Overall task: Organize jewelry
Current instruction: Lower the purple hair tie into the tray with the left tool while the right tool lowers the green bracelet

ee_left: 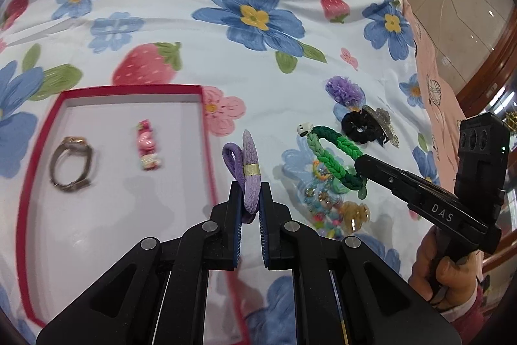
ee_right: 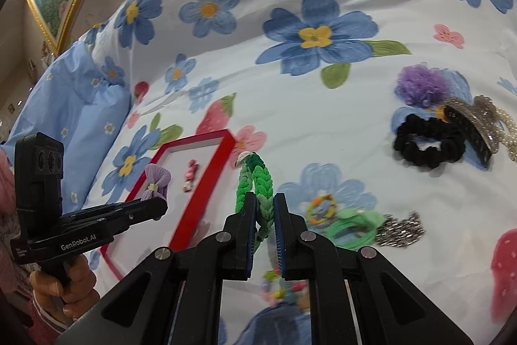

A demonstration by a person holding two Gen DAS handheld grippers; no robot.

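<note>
Red tray (ee_left: 206,131): lies at the left on the flowered bedspread (ee_left: 194,60), its long axis running away from the person; a ring-like band (ee_left: 71,164) and a pink clip (ee_left: 147,146) already lie inside.
Left gripper (ee_left: 249,202): clamped on the purple hair tie (ee_left: 247,170), held just beside the tray's right rim, so the tray lies to its left.
Right gripper (ee_right: 265,209): clamped on the green braided band (ee_right: 255,183), whose long axis runs forward from the jaws; the tray is well to its left.
Nearer arm: the left, judged first to drop.
Unsorted pile: black scrunchie (ee_right: 425,144) and other pieces lie at the right.
</note>
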